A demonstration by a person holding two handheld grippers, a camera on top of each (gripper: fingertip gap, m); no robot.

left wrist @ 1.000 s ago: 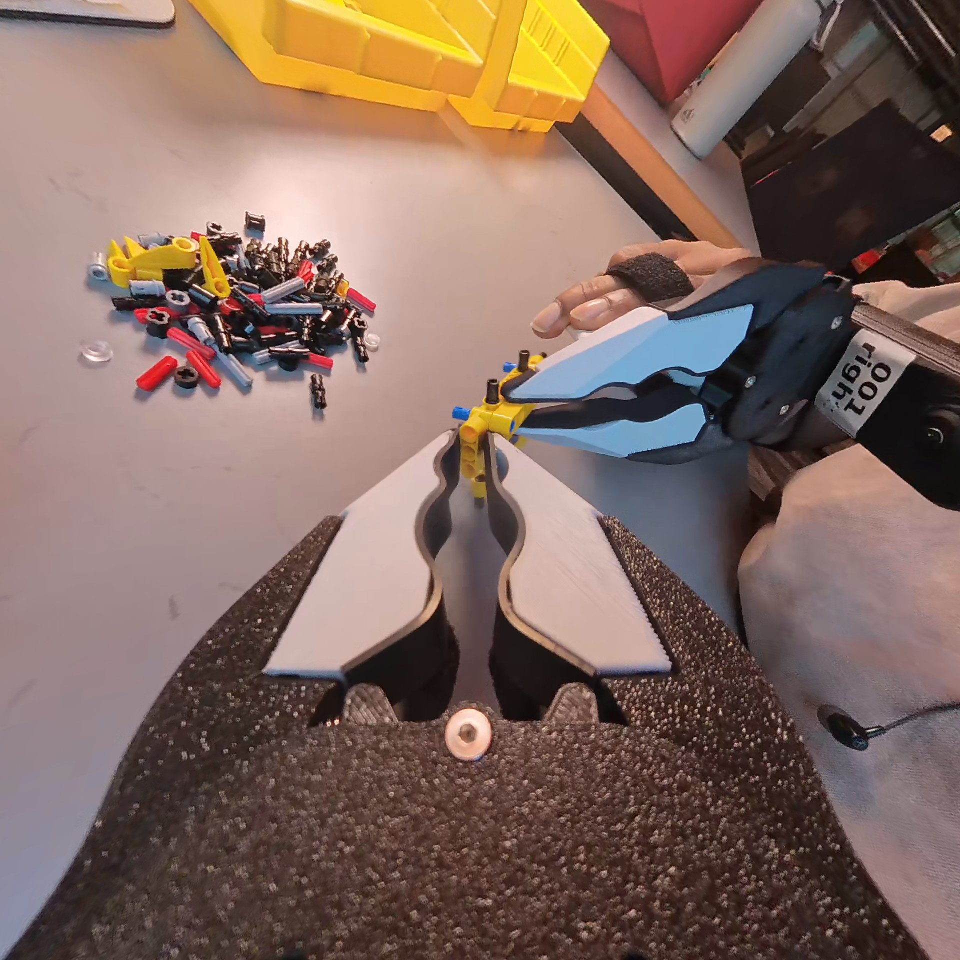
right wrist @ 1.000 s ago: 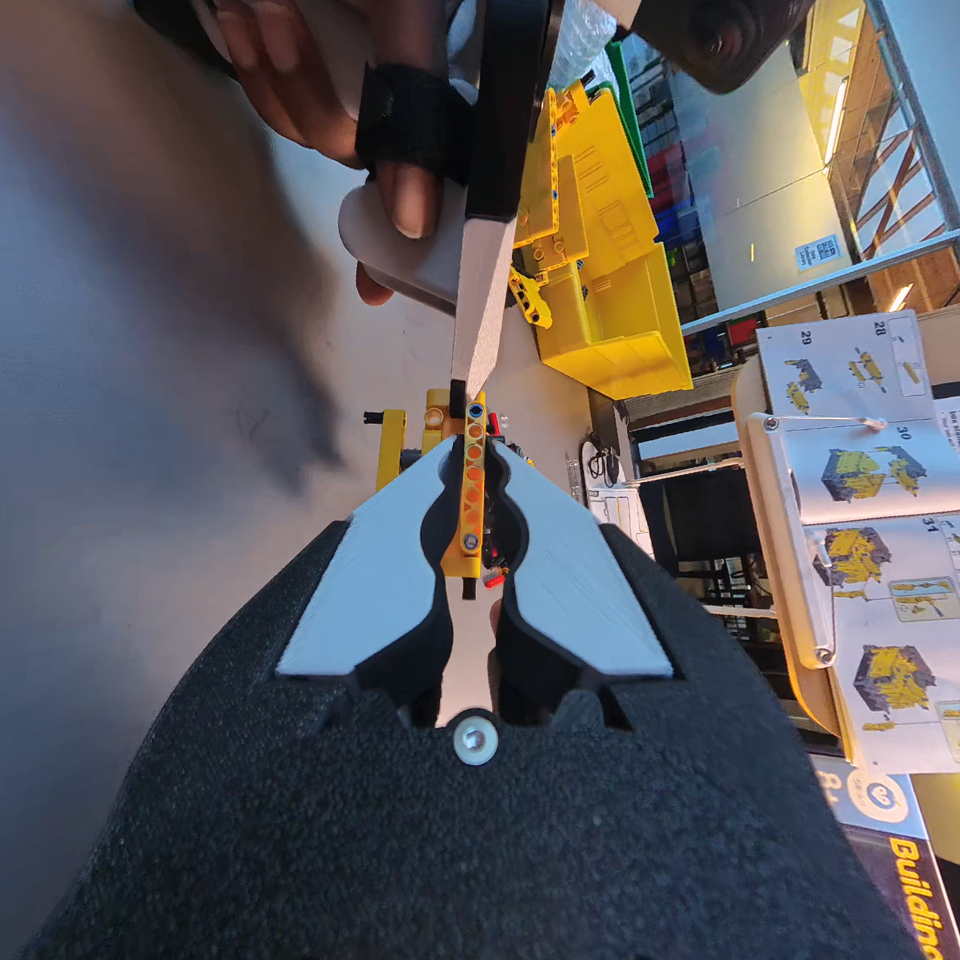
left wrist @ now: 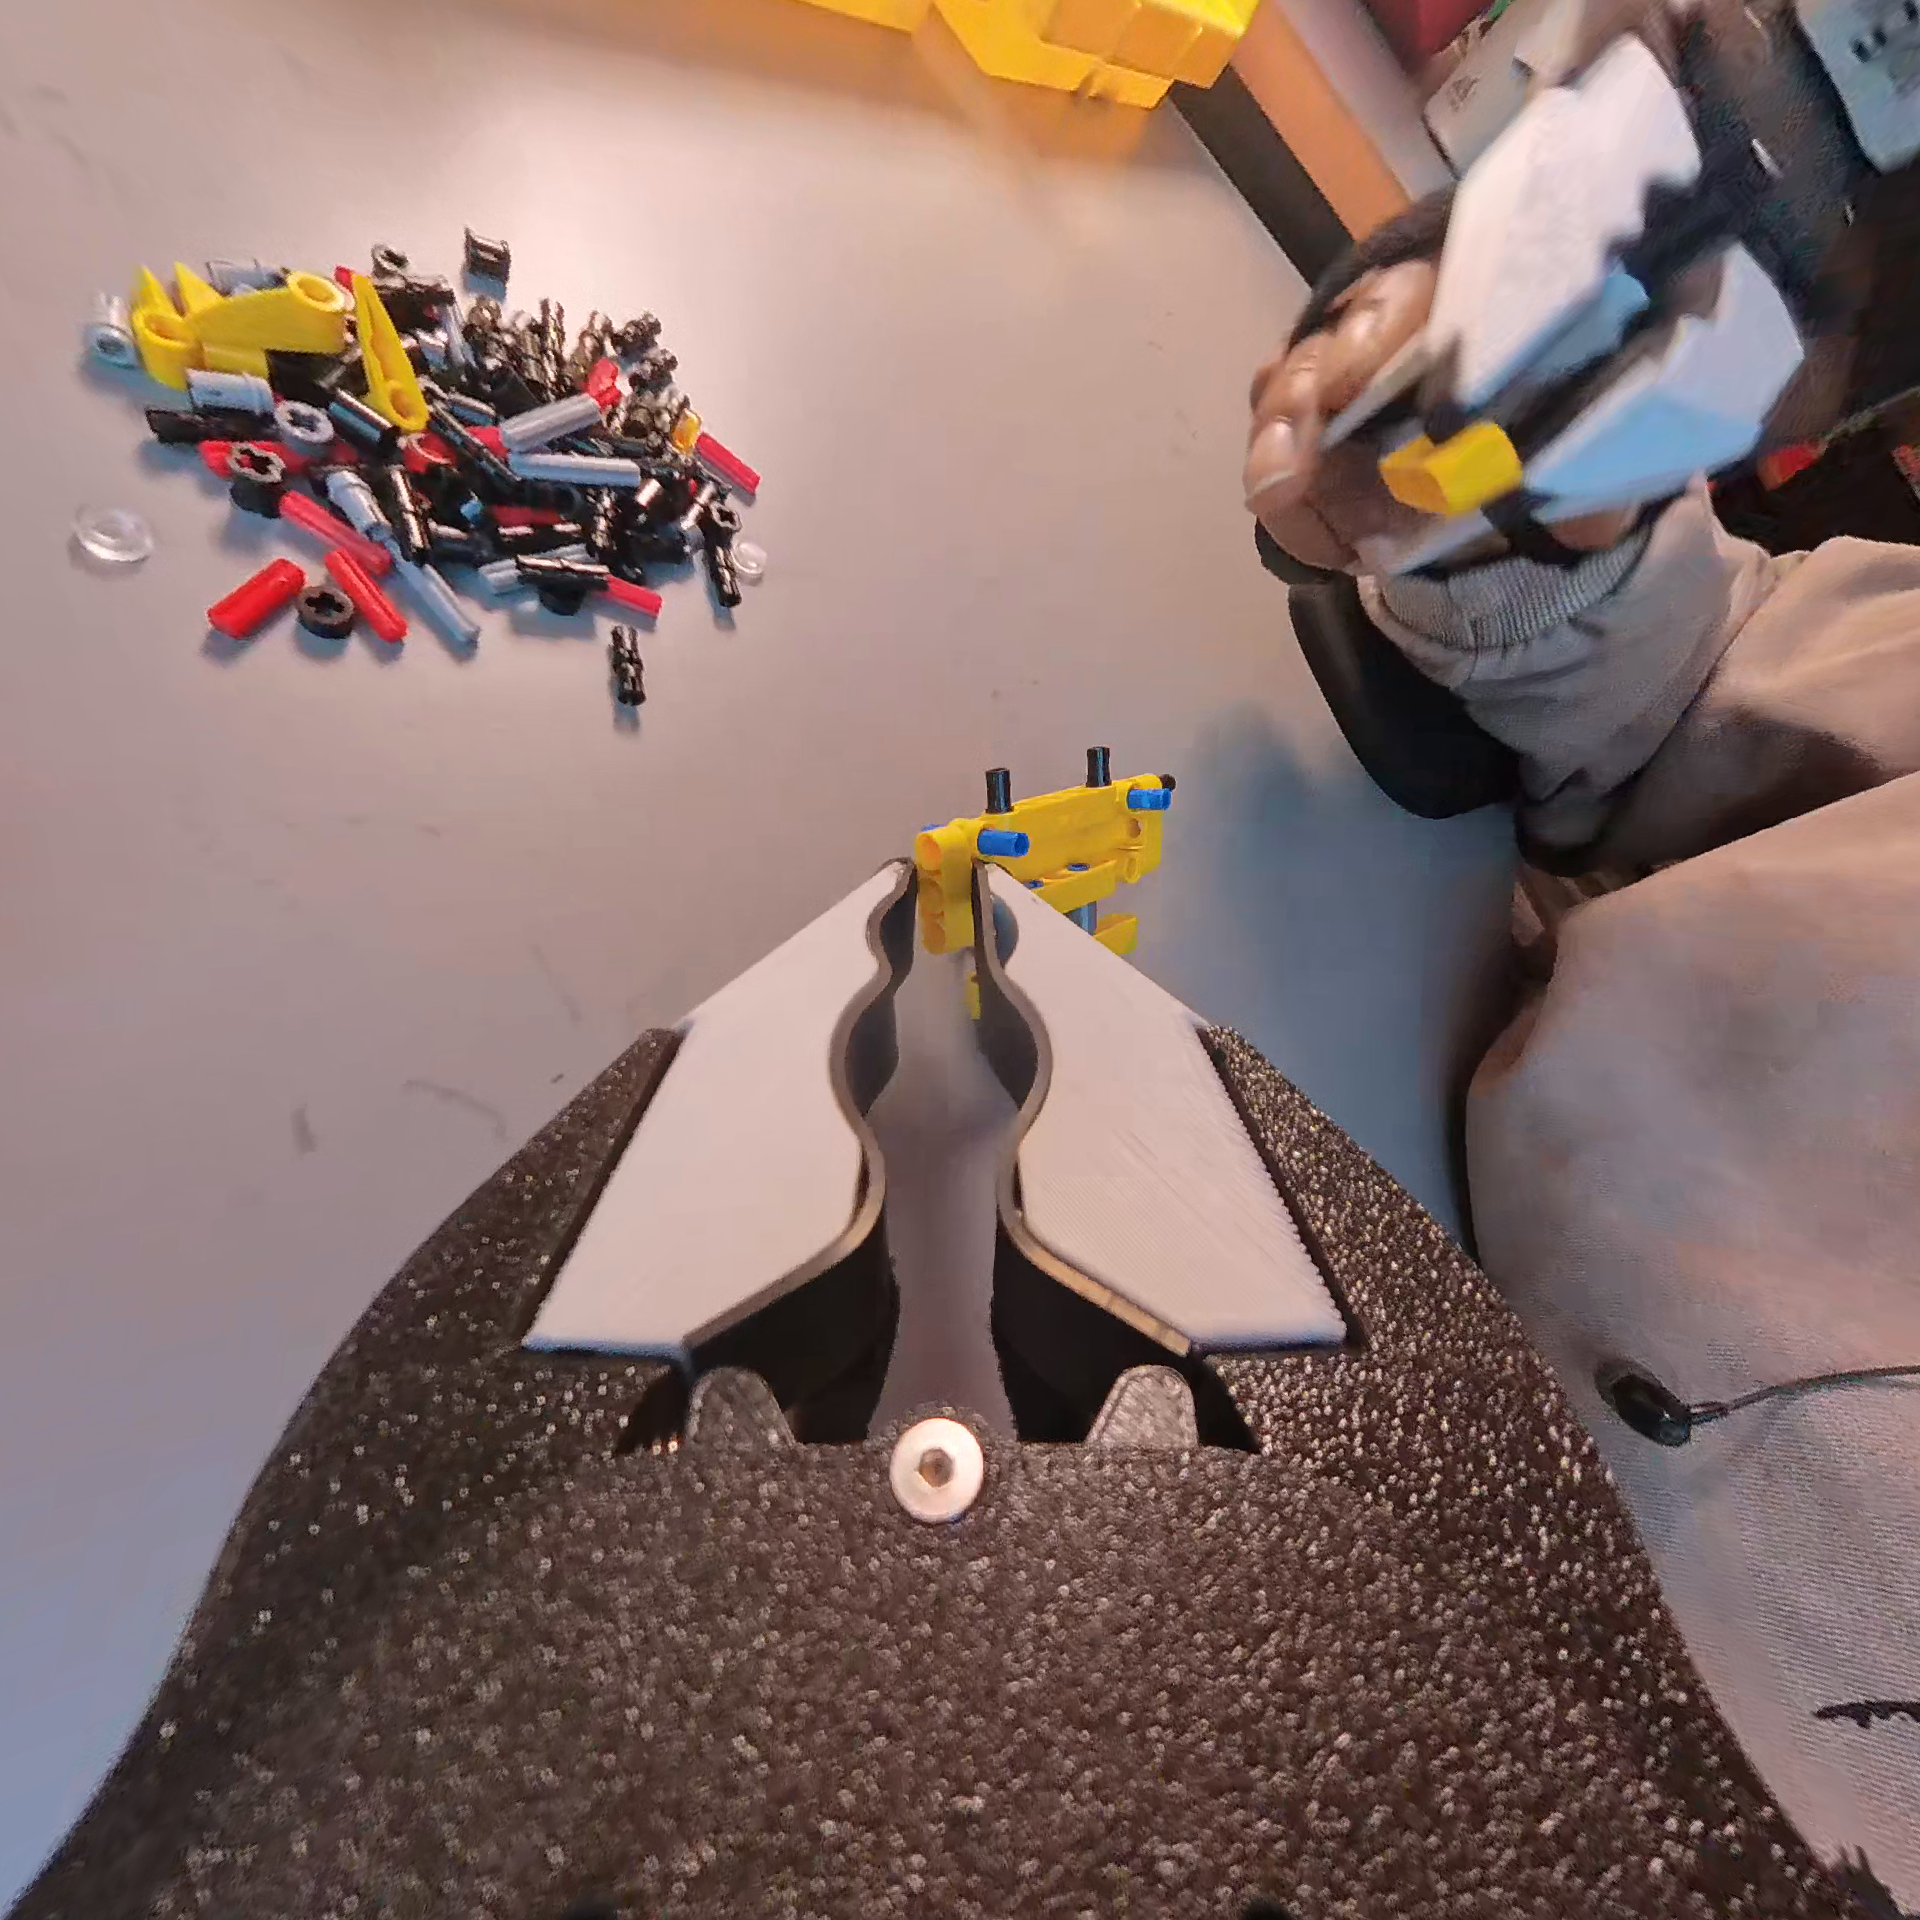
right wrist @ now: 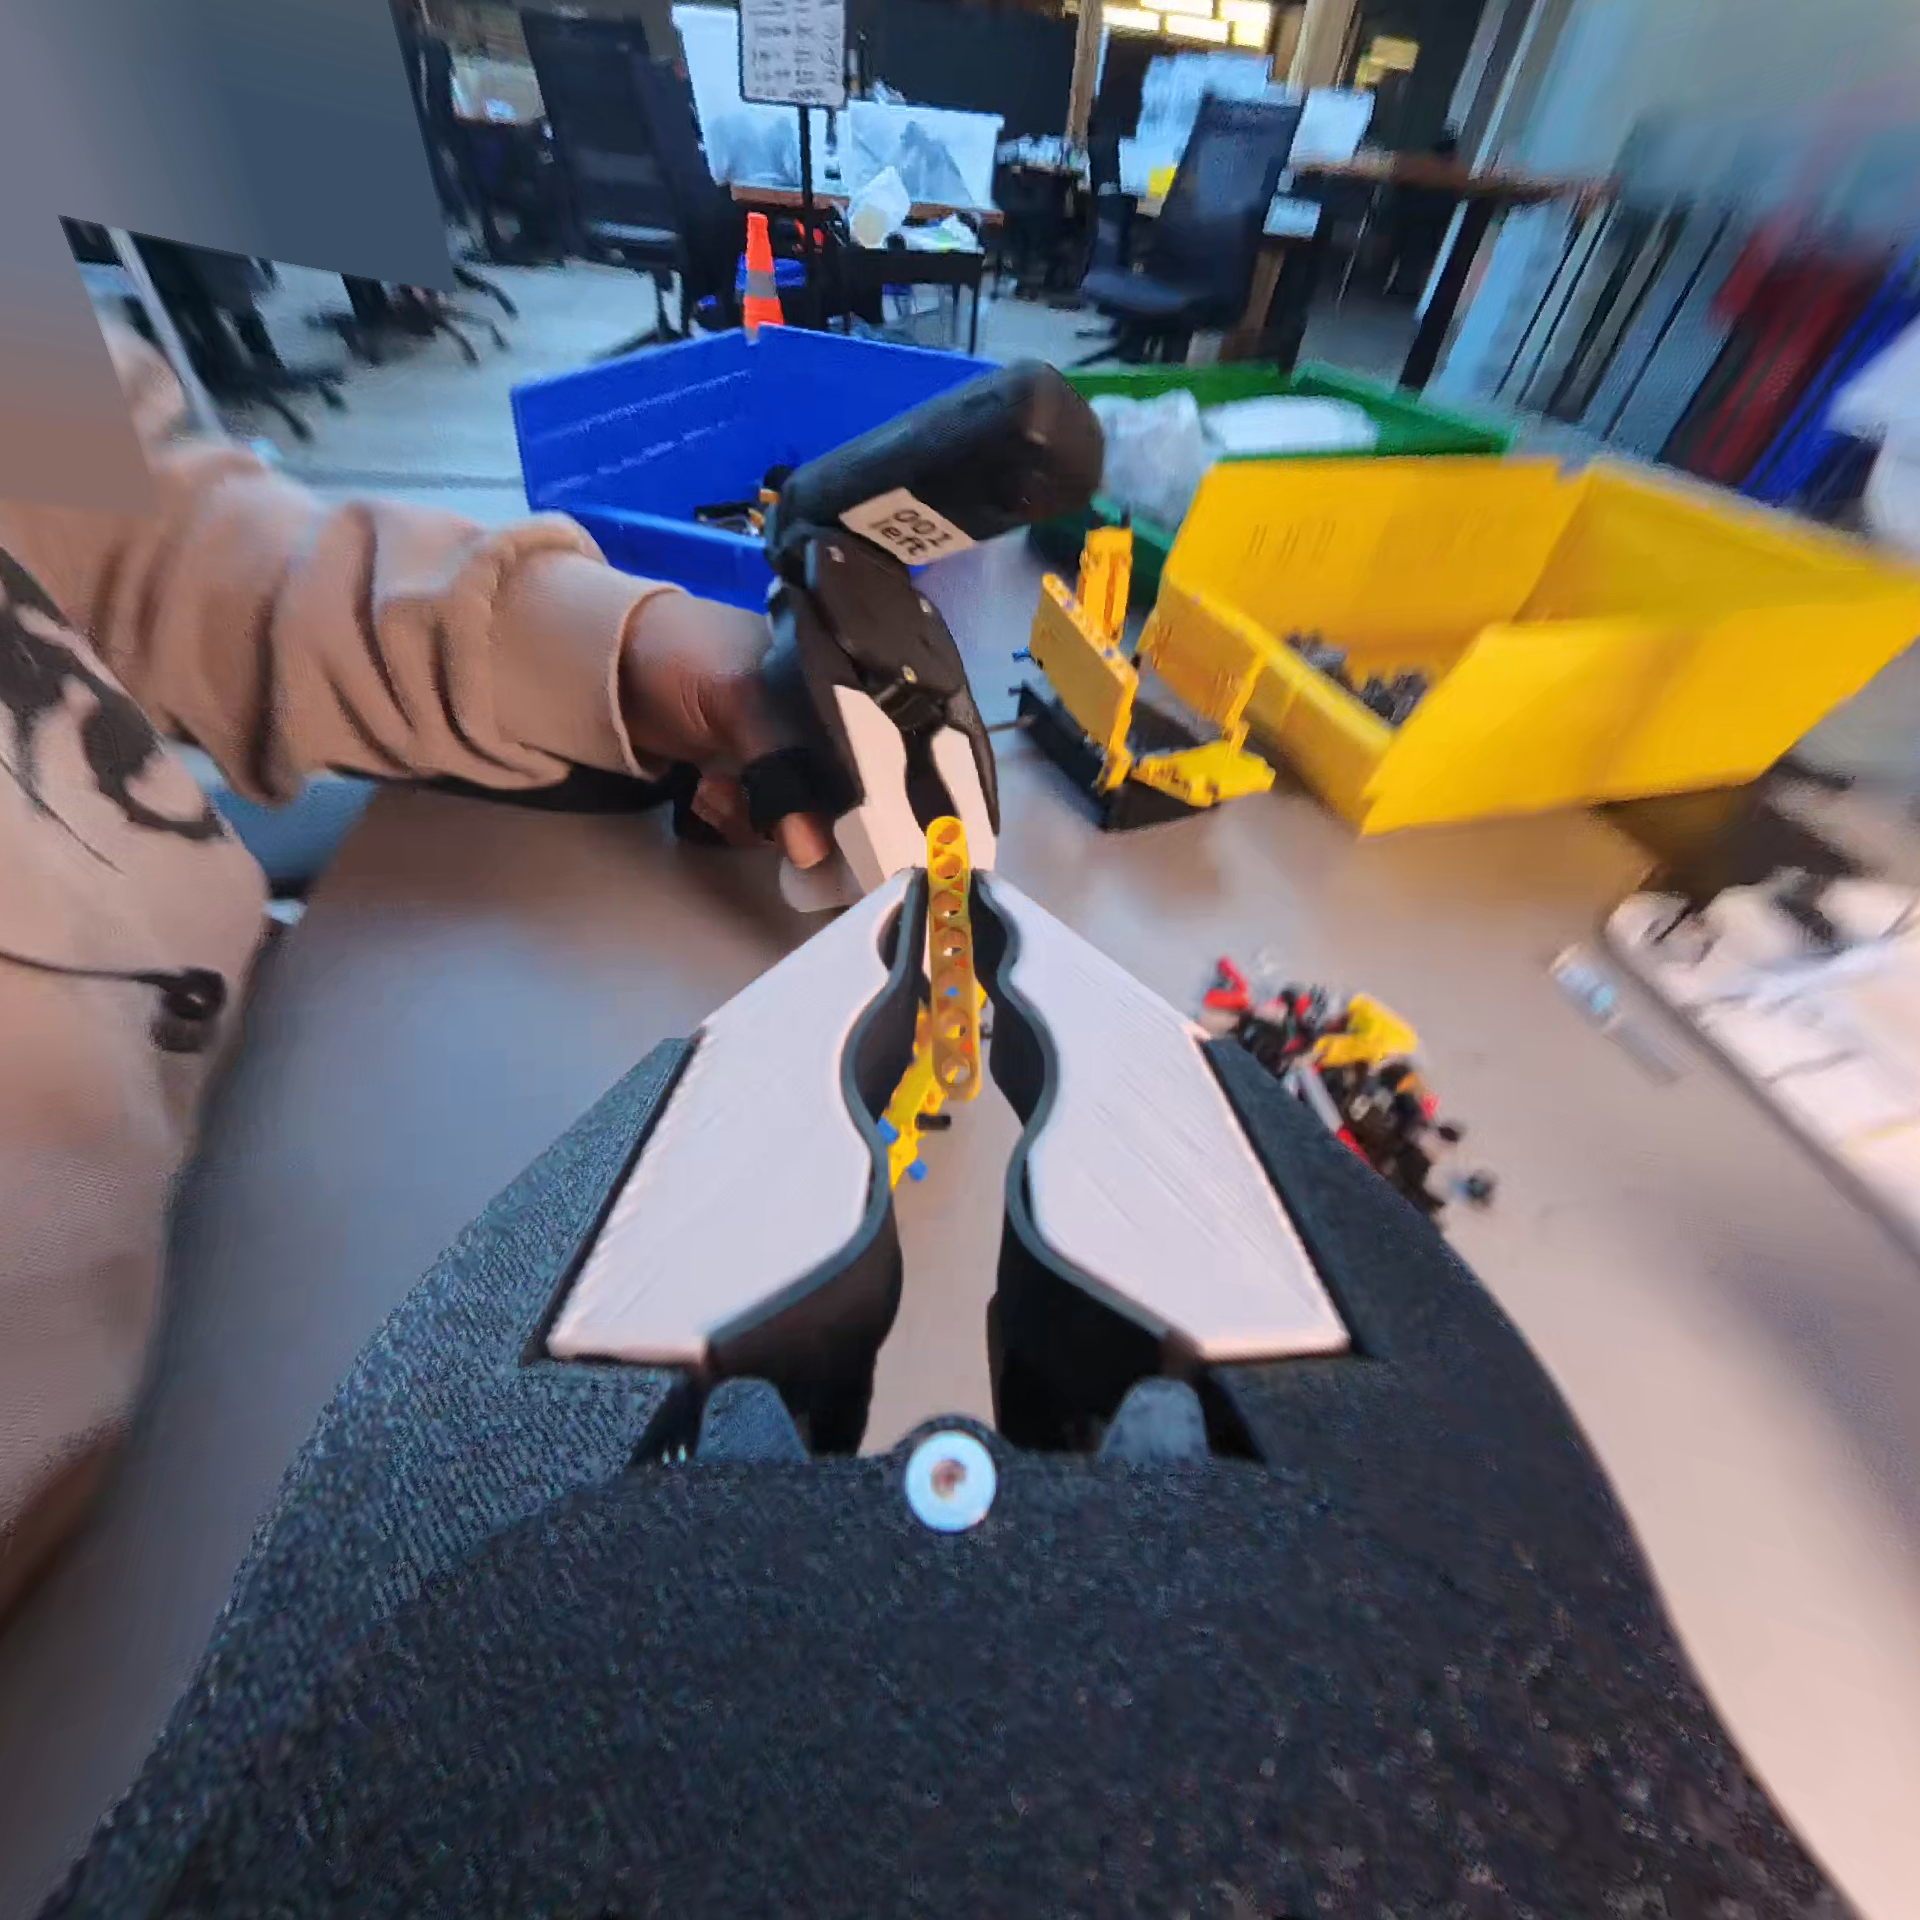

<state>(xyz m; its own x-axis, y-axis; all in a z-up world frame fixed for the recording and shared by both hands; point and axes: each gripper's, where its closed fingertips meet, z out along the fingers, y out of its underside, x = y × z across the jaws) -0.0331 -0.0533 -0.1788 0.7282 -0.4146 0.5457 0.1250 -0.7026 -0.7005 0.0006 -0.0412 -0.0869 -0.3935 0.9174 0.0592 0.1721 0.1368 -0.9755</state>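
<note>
The left tongs (left wrist: pixel 943 883) are pinching a small yellow beam assembly (left wrist: pixel 1049 852) with blue and black pins just above the grey table (left wrist: pixel 935 416). To its right, the right tongs (right wrist: pixel 948 888) are gripping a separate yellow holed beam (right wrist: pixel 954 966). Left of the assembly, and farther off, a pile of loose pins (left wrist: pixel 436 457) is lying unused.
</note>
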